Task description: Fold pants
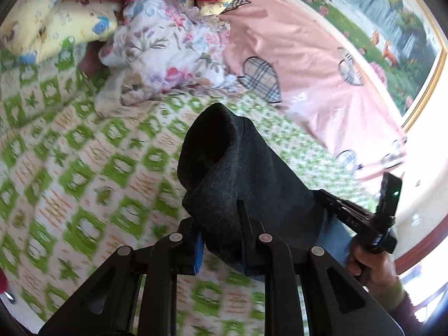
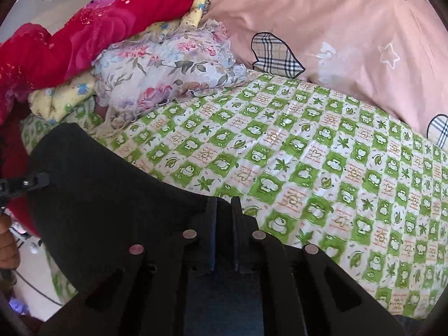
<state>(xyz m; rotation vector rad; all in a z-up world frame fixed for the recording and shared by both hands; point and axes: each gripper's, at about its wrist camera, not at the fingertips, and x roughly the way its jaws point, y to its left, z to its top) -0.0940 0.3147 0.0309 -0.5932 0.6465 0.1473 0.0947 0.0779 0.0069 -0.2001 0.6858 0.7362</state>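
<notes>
Dark charcoal felt-like cloth, the pants (image 1: 224, 173), hangs lifted above the green-checked sheet (image 1: 84, 168), its edge stretched between both tools and bunched into a soft fold. The left gripper (image 1: 221, 224) pinches that fold; the right gripper (image 2: 224, 212), fingers pressed nearly together, nips the edge farther along. Past the pants on the sheet lie a floral bundle (image 2: 168, 70), a red blanket (image 2: 98, 28) and a pink quilt (image 2: 336, 42).

Both wrist views close, angled down; share bedsheet (image 1: 84, 168).
</notes>
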